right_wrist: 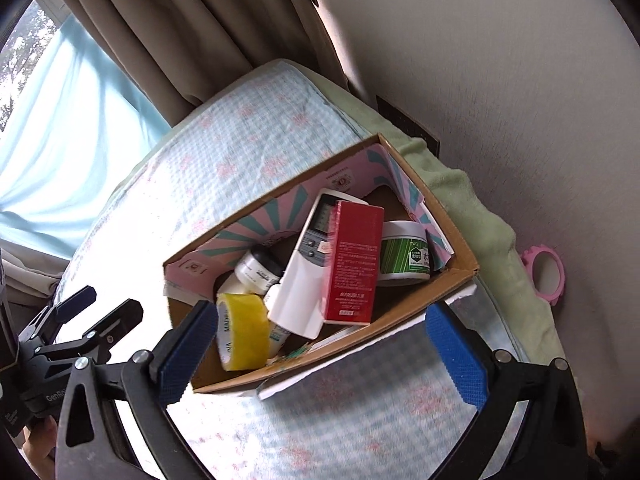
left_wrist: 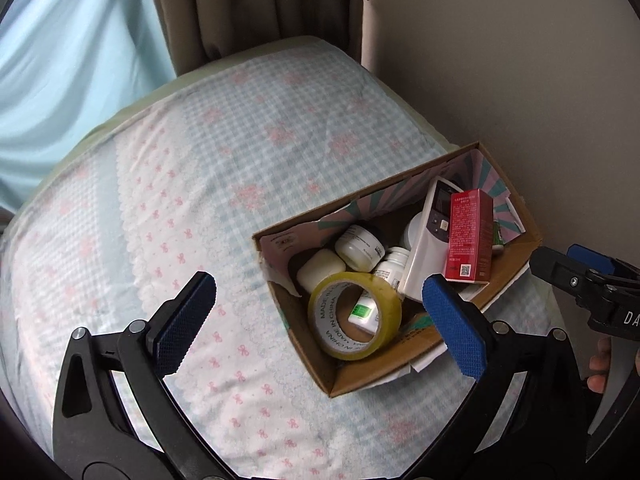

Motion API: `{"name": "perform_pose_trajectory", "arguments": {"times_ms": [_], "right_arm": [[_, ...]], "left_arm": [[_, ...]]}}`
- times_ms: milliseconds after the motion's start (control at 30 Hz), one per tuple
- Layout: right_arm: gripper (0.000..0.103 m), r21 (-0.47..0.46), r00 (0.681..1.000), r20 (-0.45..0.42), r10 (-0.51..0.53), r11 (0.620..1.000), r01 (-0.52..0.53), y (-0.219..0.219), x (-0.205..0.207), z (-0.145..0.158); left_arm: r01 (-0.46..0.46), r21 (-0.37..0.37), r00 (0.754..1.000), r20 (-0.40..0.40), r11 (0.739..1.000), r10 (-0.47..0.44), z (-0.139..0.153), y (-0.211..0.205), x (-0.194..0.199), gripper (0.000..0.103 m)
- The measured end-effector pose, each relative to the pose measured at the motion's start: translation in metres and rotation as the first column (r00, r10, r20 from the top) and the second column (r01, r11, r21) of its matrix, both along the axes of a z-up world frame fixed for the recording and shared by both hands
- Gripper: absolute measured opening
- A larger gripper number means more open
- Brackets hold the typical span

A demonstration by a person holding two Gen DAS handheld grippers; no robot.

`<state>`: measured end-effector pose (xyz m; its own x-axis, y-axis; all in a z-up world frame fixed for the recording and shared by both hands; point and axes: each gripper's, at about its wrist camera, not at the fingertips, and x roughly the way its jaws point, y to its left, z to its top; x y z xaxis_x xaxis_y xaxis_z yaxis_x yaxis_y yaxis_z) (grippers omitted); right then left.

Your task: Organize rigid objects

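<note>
A cardboard box (left_wrist: 516, 268) (right_wrist: 452, 280) sits on the bed by the wall. Inside lie a yellow tape roll (left_wrist: 354, 316) (right_wrist: 242, 330), a white remote (left_wrist: 430, 248) (right_wrist: 308, 276), a red carton (left_wrist: 470, 236) (right_wrist: 354, 264), a white jar (left_wrist: 360, 248) (right_wrist: 256, 268), a small white bottle (left_wrist: 394, 266) and a green-labelled tub (right_wrist: 402, 252). My left gripper (left_wrist: 320, 328) is open and empty, hovering above the box's near left corner. My right gripper (right_wrist: 320, 354) is open and empty above the box's near wall. The right gripper also shows at the left wrist view's right edge (left_wrist: 592, 284).
The bed (left_wrist: 208, 184) (right_wrist: 240, 144) has a blue-checked sheet with pink bows. Brown curtains (left_wrist: 256, 4) (right_wrist: 192, 36) and a beige wall (left_wrist: 520, 60) stand behind. A green blanket (right_wrist: 472, 200) and a pink ring-shaped mirror (right_wrist: 546, 276) lie by the wall.
</note>
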<state>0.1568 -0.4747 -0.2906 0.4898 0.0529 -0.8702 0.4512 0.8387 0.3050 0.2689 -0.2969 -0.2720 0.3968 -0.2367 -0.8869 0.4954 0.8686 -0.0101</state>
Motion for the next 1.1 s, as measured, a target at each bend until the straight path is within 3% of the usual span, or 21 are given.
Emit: {"name": "perform_pose_trajectory", "arguments": {"times_ms": [200,367,467,633,867,1100], "right_arm": [[0.103,-0.093,0.994,0.062,0.085,0.993,-0.079,0.042,-0.017,0.077],[0.103,-0.201,0.964,0.146,0.223,0.961,-0.192,0.097,-0.033,0.155],[0.103,-0.293,0.931,0.199,0.306,0.925,-0.241,0.133,-0.047,0.197],[0.103,-0.383,0.875,0.275,0.399,0.88,-0.282,0.177,-0.07,0.243],[0.103,-0.426,0.842,0.339,0.42,0.866,-0.261,0.202,-0.097,0.259],[0.103,-0.465,0.84,0.368,0.398,0.861,-0.205,0.202,-0.112,0.265]], "left_arm": [[-0.097,-0.074,0.994,0.039,0.992,0.1,0.081,0.058,-0.023,0.103],[-0.187,-0.156,0.975,0.092,0.97,0.203,0.157,0.12,-0.062,0.103],[-0.245,-0.175,0.946,0.172,0.954,0.275,0.201,0.155,-0.093,0.103],[-0.306,-0.223,0.873,0.323,0.926,0.366,0.255,0.207,-0.143,0.103],[-0.362,-0.253,0.788,0.432,0.897,0.439,0.275,0.244,-0.192,0.103],[-0.367,-0.287,0.765,0.448,0.885,0.463,0.267,0.254,-0.208,0.103]]}}
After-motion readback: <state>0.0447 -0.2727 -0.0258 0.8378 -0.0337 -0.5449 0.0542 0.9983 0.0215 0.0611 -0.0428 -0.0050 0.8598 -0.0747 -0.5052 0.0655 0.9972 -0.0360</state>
